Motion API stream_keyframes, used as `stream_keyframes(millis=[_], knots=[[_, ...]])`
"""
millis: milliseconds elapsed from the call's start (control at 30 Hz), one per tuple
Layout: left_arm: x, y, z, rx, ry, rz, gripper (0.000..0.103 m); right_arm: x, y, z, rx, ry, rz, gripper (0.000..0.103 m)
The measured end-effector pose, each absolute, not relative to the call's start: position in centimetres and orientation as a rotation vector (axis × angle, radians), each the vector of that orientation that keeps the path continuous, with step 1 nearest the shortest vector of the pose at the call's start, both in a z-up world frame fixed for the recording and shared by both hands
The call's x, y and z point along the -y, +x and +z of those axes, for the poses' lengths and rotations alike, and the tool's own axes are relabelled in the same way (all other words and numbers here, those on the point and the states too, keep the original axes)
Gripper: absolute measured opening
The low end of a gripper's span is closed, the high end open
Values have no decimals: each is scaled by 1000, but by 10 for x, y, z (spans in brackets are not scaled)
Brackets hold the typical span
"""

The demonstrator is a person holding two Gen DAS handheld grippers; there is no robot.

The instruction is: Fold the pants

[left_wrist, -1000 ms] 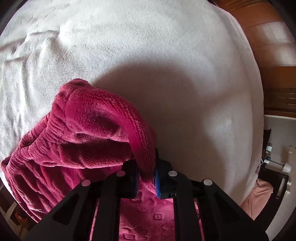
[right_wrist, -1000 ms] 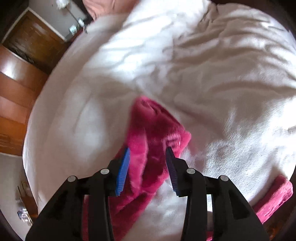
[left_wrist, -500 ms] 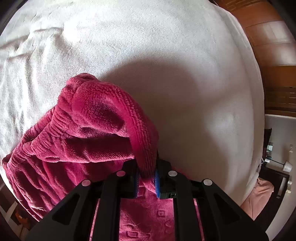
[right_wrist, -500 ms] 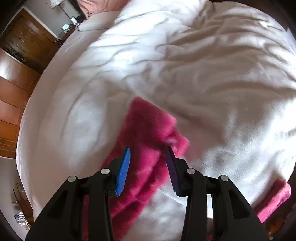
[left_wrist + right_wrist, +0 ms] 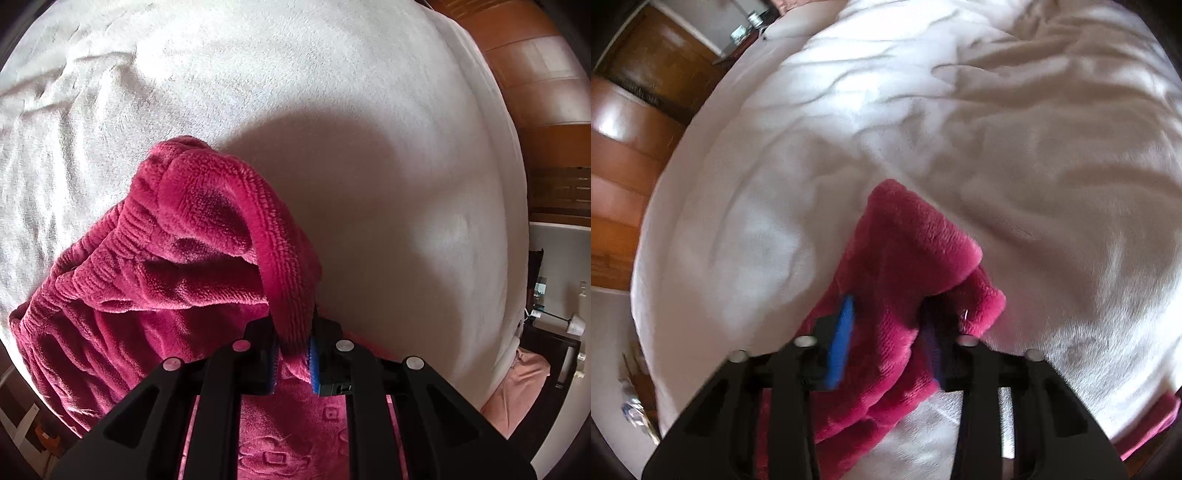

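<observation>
1. Nearest in the left wrist view, the left gripper is seen closed down on a thick fold of the pants; the blue pads are pressed against the fleece with almost no gap between them.
2. From that pinch the ribbed waistband is seen to arch up and away from the jaws, with the gathered bulk of the garment lying to the left of the gripper and the bare bedspread beyond and to the right.
3. In the right wrist view, the right gripper is held with its jaws spread; a band of the pants runs between the pads, but whether either pad touches the fabric cannot be told, the picture being blurred.
4. The long axis of that band is seen to run straight ahead along the fingers, ending in a folded corner slightly right of the line between them.
5. Farther out only the rumpled white bedspread is seen.
6. It is judged that the coming move turns on the right gripper being closed on this band, it being the nearer tool to that end, while the waistband end is kept in the left.
</observation>
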State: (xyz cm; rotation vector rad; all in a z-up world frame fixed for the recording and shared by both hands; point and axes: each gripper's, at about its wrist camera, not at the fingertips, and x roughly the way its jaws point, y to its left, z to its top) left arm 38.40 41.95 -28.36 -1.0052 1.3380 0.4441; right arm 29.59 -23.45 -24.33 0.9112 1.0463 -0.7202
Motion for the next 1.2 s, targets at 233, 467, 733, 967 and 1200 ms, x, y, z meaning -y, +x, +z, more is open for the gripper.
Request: stream_keyframes(millis=[233,467,733,967,1200], knots=[[-432,365,-260,-1289,-1030,417,11,215,290,-170,-932,780,-640,9],[-451,329,-219,-1238,-1041,341,10,209,234,-109,-796,832,-638,8],[-471,258,-177,-1204,-1042,226,9,185,134,-89,-759,848,-707,8],[-479,201,-154,-1220,-979,78,9,159,44,-102,-783,887,-778,8],[-489,123,-175,-1263,-948,125,9,148,-15,-135,-872,859,-833,8]])
